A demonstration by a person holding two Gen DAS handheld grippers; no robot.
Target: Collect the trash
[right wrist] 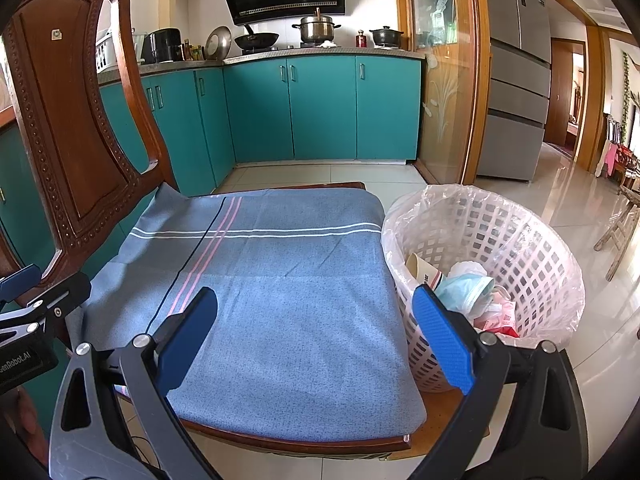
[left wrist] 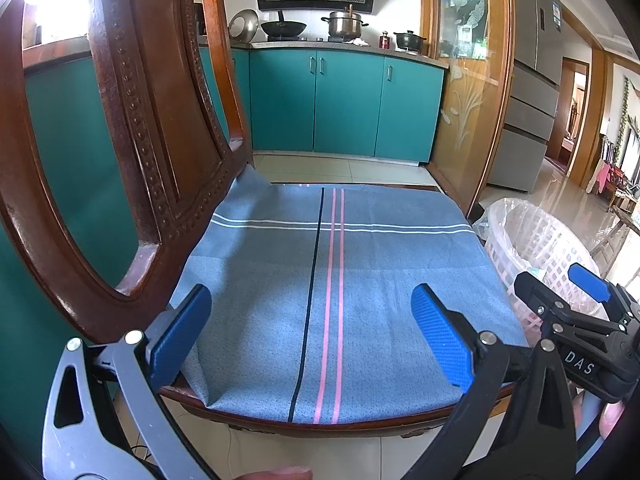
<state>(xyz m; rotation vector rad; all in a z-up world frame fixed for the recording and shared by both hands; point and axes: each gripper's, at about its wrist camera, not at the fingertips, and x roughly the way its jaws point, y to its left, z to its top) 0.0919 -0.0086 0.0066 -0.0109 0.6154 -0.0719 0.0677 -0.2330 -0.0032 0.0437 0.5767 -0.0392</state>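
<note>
While both tools are held over a wooden chair point(right wrist: 76, 128), nothing is gripped. The left gripper point(left wrist: 312, 336) is spread wide open above the blue cloth point(left wrist: 320, 280) that is laid on the seat. The right gripper point(right wrist: 316, 340) is spread wide open too, with one finger over the cloth and the other in front of the white basket point(right wrist: 532, 264). The basket is lined with a clear bag and is set on the floor, just beside the chair. Trash is seen inside it: a paper cup point(right wrist: 424, 272), a blue face mask point(right wrist: 464, 290) and pink wrappers point(right wrist: 498, 314).
</note>
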